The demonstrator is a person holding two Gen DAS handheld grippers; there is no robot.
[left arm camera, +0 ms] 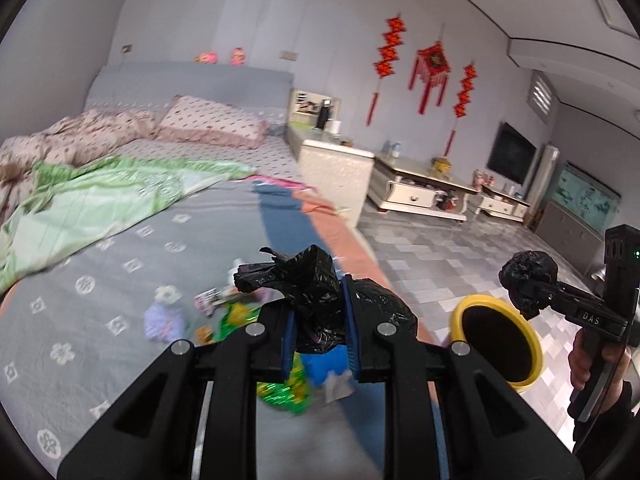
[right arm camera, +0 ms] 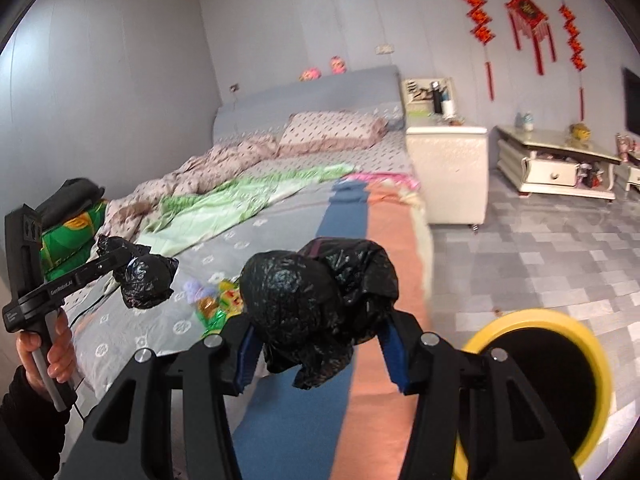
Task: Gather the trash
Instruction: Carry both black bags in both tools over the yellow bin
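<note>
My left gripper point(left arm camera: 318, 320) is shut on a crumpled black trash bag point(left arm camera: 308, 296) and holds it above the bed; it also shows in the right wrist view point(right arm camera: 144, 276). My right gripper point(right arm camera: 320, 344) is shut on another black bag bundle point(right arm camera: 316, 300), seen small in the left wrist view point(left arm camera: 528, 280), held above the bed's edge. Loose trash lies on the grey bedspread: colourful wrappers point(left arm camera: 280, 388), a purple packet point(left arm camera: 162, 320), and the same pile in the right wrist view point(right arm camera: 218, 300). A yellow bin point(right arm camera: 560, 380) with a dark inside stands on the floor beside the bed, to the right point(left arm camera: 500, 344).
The bed point(left arm camera: 100, 280) carries a green sheet point(left arm camera: 100, 196), a floral quilt and a pillow point(left arm camera: 212, 124). A white nightstand point(right arm camera: 448, 172) and a low cabinet point(right arm camera: 552, 164) stand by the far wall. The tiled floor point(right arm camera: 540, 260) lies right of the bed.
</note>
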